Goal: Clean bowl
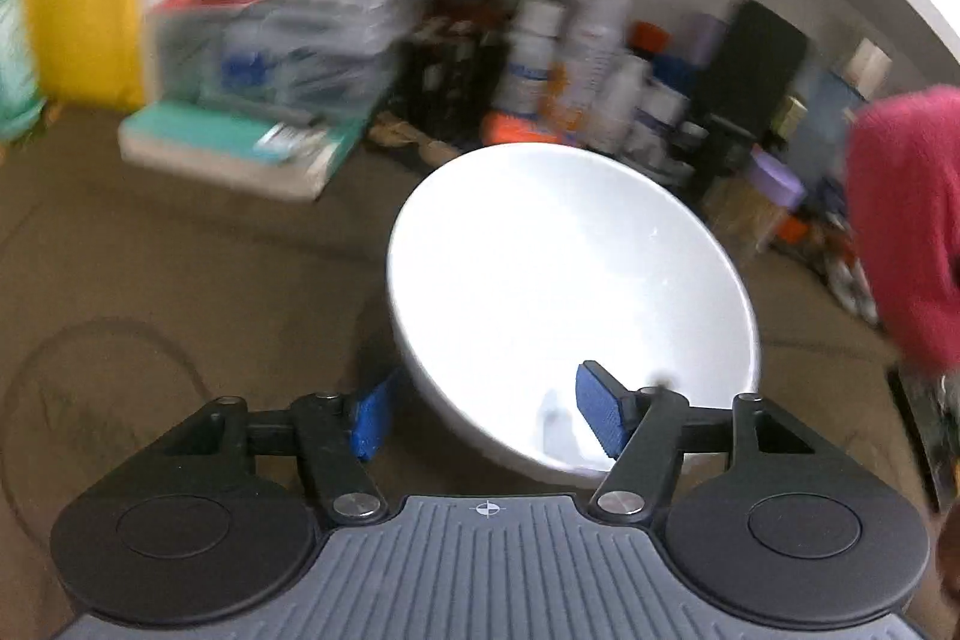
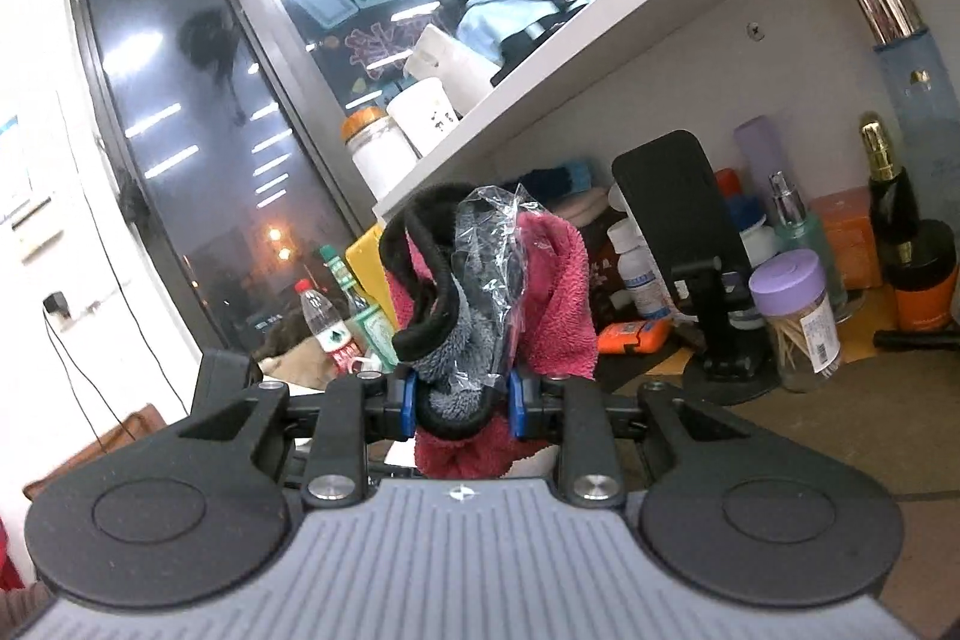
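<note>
Gripping the white bowl [image 1: 570, 304] rim, left claw [image 1: 486, 415] has one pad inside, one outside; bowl tilted above the brown tabletop [image 1: 180, 280]. Right view: right claw [image 2: 459, 397] pinching a red-and-grey cloth [image 2: 492, 292], plastic wrap [image 2: 501, 250] over it.
</note>
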A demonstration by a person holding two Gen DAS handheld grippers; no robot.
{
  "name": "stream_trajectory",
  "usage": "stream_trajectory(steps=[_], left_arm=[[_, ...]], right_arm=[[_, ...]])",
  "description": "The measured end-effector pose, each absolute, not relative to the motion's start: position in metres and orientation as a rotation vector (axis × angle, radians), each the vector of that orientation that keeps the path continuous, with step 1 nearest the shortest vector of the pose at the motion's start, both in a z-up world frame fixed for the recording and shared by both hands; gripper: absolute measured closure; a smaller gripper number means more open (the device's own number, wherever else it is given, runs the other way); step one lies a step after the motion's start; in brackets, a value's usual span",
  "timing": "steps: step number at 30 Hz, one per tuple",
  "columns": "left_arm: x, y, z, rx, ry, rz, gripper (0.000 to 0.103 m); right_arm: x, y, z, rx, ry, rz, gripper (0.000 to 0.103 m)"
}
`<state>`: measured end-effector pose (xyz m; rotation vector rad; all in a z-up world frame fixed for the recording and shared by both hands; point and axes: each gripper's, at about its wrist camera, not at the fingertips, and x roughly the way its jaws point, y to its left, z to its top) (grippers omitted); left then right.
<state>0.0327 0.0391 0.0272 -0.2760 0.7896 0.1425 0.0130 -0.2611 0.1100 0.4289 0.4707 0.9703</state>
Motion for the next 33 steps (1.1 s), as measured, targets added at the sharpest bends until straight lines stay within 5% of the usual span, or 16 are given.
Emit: stream_trajectory(steps=[4,11,21,30,31,33], left_arm=[[-0.019,-0.009,0.053,0.119,0.565,0.219,0.0],[-0.089,-0.095,0.041,0.961,0.454,-0.152,0.0],[0.0,-0.088,0.014,1.153,0.676,-0.341,0.0],[0.039,-0.058,0.01,1.157,0.804,-0.356,0.009],[0.042,-0.055,0.01,1.157,0.816,-0.354,0.029],[0.05,-0.048,0.01,1.158,0.839,-0.351,0.052]], right_arm=[[0.013,-0.268,0.112,0.41,0.461,0.961,0.075],[0.02,-0.269,0.107,0.413,0.481,0.958,0.075],[0.024,-0.267,0.096,0.4,0.513,0.939,0.072],[0.027,-0.265,0.09,0.395,0.537,0.934,0.071],[0.027,-0.264,0.09,0.393,0.538,0.935,0.071],[0.027,-0.263,0.09,0.389,0.543,0.937,0.071]])
